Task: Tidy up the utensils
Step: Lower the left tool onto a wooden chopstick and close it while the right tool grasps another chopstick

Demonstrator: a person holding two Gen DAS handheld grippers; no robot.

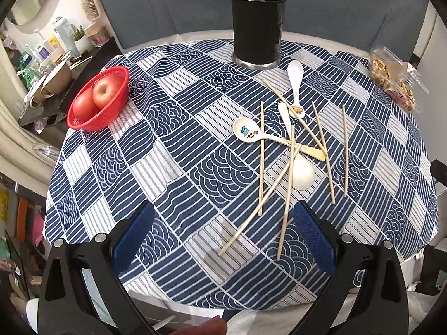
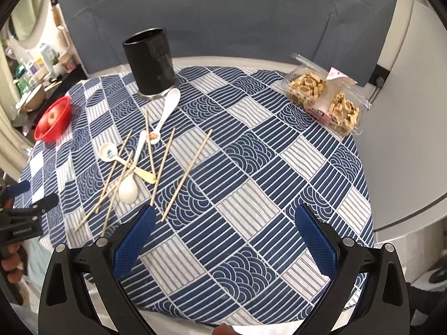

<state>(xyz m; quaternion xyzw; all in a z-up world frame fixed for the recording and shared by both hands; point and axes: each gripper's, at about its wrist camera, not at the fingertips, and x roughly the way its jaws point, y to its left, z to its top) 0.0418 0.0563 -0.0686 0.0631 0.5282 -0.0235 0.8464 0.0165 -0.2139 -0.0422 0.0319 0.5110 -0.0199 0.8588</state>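
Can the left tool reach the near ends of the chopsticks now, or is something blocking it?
Probably yes. The left tool is open and empty, and the chopsticks end just ahead of it on the bare tablecloth; the spoons lie further back.

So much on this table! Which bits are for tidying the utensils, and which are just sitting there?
For the job:
- chopsticks
- ceramic spoons
- black holder

Just lying about:
- red basket of apples
- snack box
- patterned tablecloth
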